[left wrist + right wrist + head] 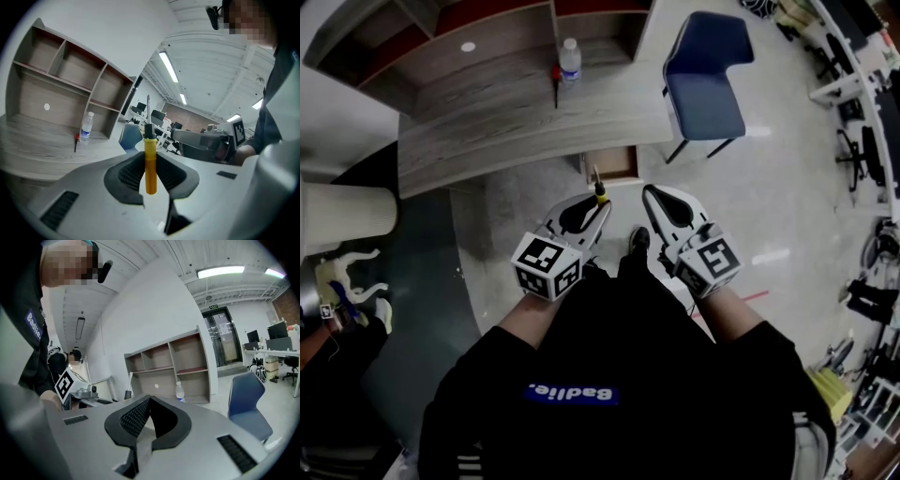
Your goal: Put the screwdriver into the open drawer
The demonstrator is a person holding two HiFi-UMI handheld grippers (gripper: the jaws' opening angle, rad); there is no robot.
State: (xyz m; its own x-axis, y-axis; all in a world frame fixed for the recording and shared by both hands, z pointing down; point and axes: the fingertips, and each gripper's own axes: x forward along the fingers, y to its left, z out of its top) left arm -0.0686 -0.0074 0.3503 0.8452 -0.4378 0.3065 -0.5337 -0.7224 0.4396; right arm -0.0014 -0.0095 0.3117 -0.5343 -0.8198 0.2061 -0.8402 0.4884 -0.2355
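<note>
My left gripper [596,204] is shut on a yellow-handled screwdriver [600,193]. In the left gripper view the screwdriver [150,161] stands upright between the black pads [129,173], its metal shaft pointing up. My right gripper [653,195] hangs beside it, shut with nothing between its pads [136,418]. The open drawer [612,165] juts out from under the wooden desk [487,131], just beyond both gripper tips in the head view. Both grippers are apart from it.
On the desk stand a water bottle [570,58] and a small red-handled tool [555,80], in front of a shelf unit [497,28]. A blue chair [703,84] stands right of the drawer. Office clutter lines the right edge of the floor.
</note>
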